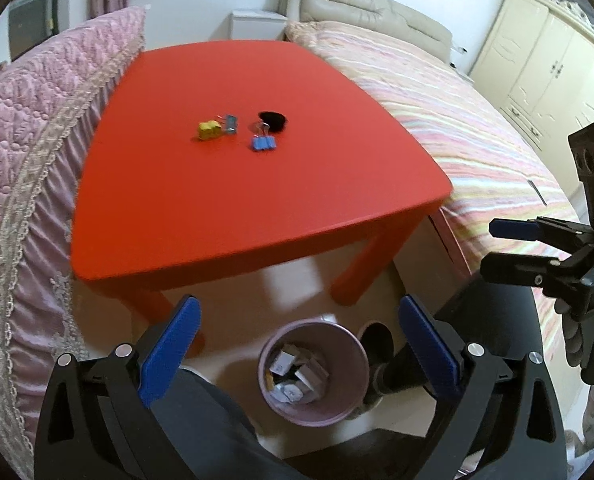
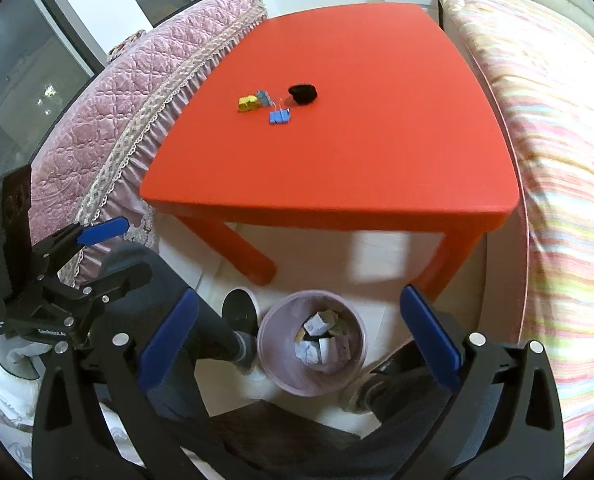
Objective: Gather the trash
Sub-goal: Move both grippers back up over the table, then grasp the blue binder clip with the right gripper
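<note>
A pink waste bin [image 1: 339, 410] [image 2: 275, 376] stands on the floor in front of the red table [image 1: 257, 220] [image 2: 337, 176], with crumpled white paper [image 1: 297, 376] [image 2: 321, 344] inside. My left gripper [image 1: 297, 344] is open and empty above the bin. My right gripper [image 2: 299, 336] is open and empty above it too, and shows at the right of the left wrist view [image 1: 493, 248]. On the table lie a yellow scrap [image 1: 209, 129] [image 2: 248, 103], a blue binder clip [image 1: 263, 142] [image 2: 279, 116], a small blue-grey clip [image 1: 230, 123] [image 2: 262, 97] and a black fuzzy item [image 1: 273, 120] [image 2: 303, 93].
A pink quilted bed [image 1: 29, 128] [image 2: 129, 92] flanks the table's left. A striped bed [image 1: 449, 112] [image 2: 557, 140] flanks its right. The person's legs and feet [image 2: 241, 344] are beside the bin. A cream wardrobe [image 1: 545, 68] stands at the far right.
</note>
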The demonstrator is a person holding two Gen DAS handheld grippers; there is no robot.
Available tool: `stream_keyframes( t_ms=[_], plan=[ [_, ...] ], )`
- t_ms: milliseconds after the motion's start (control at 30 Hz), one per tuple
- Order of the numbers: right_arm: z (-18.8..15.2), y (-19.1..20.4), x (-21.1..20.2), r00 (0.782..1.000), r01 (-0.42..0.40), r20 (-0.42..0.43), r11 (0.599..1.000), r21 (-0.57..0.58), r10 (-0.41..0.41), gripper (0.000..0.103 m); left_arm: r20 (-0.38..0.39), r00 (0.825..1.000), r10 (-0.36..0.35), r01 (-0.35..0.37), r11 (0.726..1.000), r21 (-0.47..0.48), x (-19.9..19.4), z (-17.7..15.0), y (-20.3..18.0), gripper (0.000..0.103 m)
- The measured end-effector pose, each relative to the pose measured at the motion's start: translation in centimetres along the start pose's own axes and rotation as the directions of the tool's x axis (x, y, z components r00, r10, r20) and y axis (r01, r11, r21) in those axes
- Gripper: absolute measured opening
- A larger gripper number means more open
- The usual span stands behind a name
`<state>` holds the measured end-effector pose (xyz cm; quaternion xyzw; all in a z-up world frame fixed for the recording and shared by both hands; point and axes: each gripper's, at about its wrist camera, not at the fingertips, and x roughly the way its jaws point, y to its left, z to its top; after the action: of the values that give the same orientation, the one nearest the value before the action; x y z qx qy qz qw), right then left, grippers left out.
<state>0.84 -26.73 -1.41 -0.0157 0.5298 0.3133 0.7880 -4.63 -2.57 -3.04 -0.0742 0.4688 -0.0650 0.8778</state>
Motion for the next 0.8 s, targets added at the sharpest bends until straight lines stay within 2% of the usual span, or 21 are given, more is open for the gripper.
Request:
stream_keyframes(
  t_ms=[200,433,667,800],
  plan=[
    [5.2,1.0,1.5,1.000,0.008,0.000,1.000,-0.025,-0.008,0.099,0.031,0.999,0.028,-0.027,0.999,-0.021,-0.5,1.0,1.6,0.095],
    [11.8,2.8,4.9,0.998,0.053,-0.027,0.997,-0.055,-0.055,0.099,0.056,0.997,0.056,-0.054,0.998,-0.037,-1.2,1.8,3.0,0.095],
    [17.7,3.6,10.7,0.988,0.108,-0.103,0.992,-0.059,-0.114,0.099,0.056,0.996,0.075,-0.071,0.995,-0.064,-1.4,1.6,4.2,0.095],
    [19.4,3.1,14.3,0.974,0.144,-0.168,0.989,-0.042,-0.149,0.099,0.048,0.996,0.081,-0.077,0.994,-0.075,-1.3,1.2,4.6,0.095]
  ],
)
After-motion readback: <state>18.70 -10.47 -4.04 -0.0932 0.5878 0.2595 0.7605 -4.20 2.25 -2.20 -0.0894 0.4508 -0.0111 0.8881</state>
